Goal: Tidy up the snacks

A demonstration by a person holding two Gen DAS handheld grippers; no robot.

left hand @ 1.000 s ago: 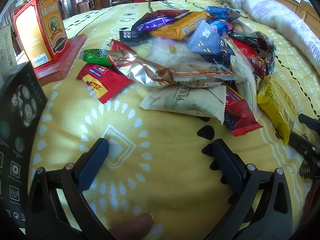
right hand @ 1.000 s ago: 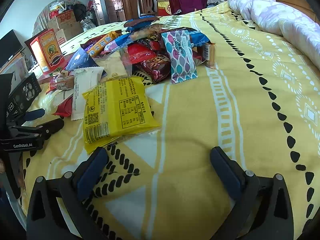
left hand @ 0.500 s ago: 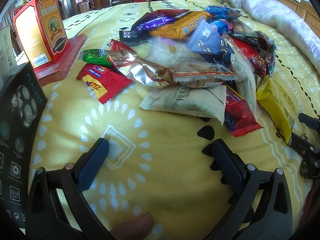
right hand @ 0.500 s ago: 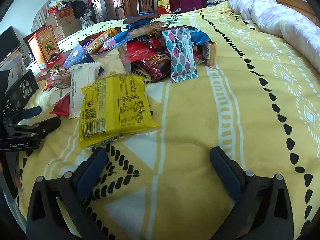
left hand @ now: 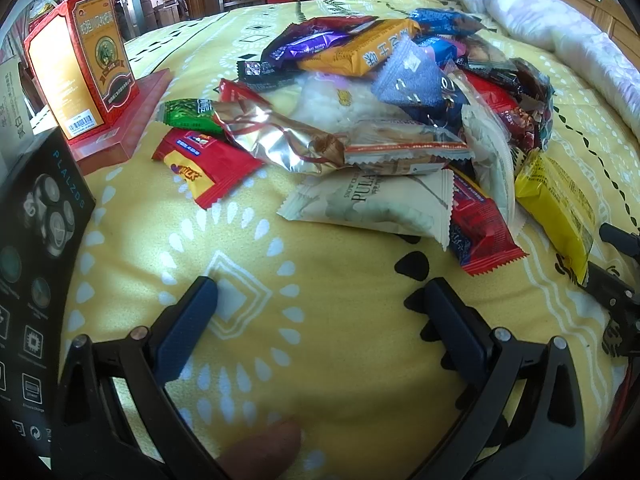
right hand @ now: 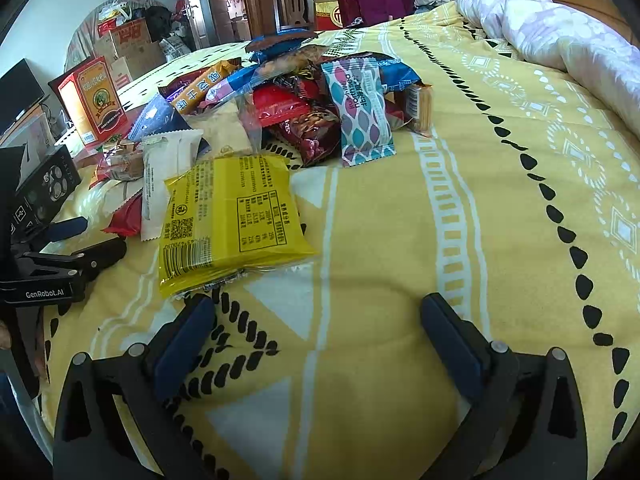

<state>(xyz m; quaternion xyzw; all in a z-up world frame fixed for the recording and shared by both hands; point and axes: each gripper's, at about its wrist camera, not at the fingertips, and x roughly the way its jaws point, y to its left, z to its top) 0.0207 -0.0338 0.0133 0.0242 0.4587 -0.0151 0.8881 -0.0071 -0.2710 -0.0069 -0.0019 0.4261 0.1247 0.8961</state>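
Note:
A heap of snack packets (left hand: 384, 92) lies on a yellow patterned bedspread (left hand: 320, 340). At its near edge are a white PULA packet (left hand: 372, 204), a red packet (left hand: 204, 168) and a yellow packet (left hand: 556, 204). My left gripper (left hand: 320, 296) is open and empty, low over the bedspread just short of the white packet. My right gripper (right hand: 318, 316) is open and empty; its left finger (right hand: 184, 344) is at the near corner of the yellow packet (right hand: 228, 220). A teal and purple packet (right hand: 362, 116) leans on the heap (right hand: 280, 96).
A red and orange box (left hand: 80, 64) stands on a flat red box (left hand: 124, 120) at the left. A black product box (left hand: 36, 264) stands at the near left. A rolled white and lilac duvet (right hand: 560, 36) lies at the far right. The left gripper shows in the right wrist view (right hand: 60, 256).
My right gripper has moved forward and left, closer to the yellow packet. My left gripper has barely moved.

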